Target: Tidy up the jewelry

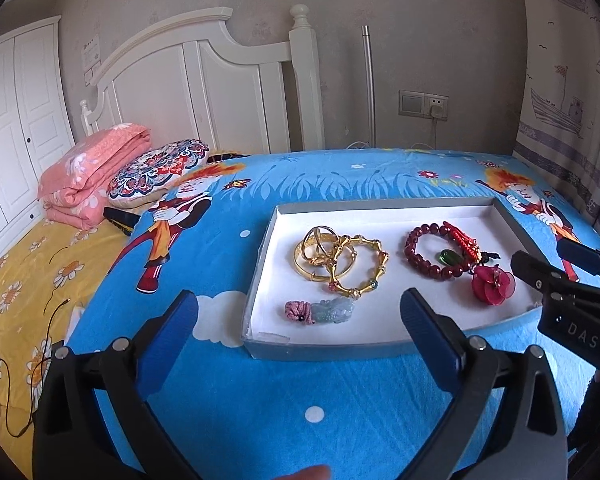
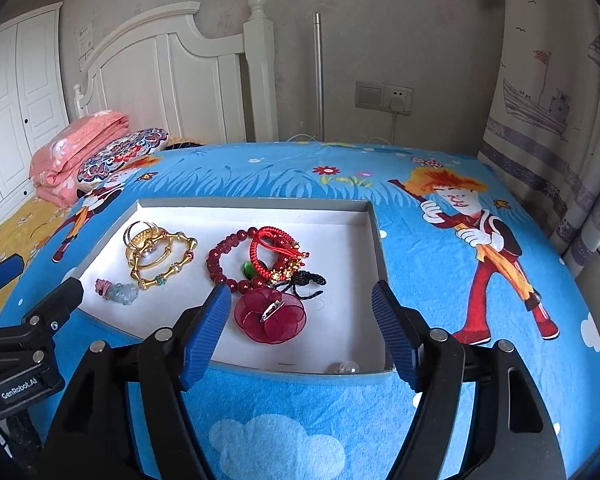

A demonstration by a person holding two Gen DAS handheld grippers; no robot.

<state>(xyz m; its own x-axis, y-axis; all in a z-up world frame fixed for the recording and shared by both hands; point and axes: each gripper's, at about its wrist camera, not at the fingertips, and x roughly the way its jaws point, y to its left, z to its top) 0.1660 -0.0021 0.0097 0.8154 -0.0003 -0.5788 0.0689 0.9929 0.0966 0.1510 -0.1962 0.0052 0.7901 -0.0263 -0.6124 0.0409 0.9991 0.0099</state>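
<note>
Hovering wide open and empty, the right hand-held gripper (image 2: 300,312) is best lowered squarely over the red fabric flower brooch (image 2: 269,315); the left hand-held gripper (image 1: 298,322) is likewise open, empty.

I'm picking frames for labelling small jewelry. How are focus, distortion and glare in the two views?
Left wrist view: strong fisheye bending, dark corners, gold bangles sharp, a blurred fingertip at the bottom edge. Right wrist view: same curvature, red flower brooch crisp between the open fingers, bright daylight glare at the right edge beside the curtain.
</note>
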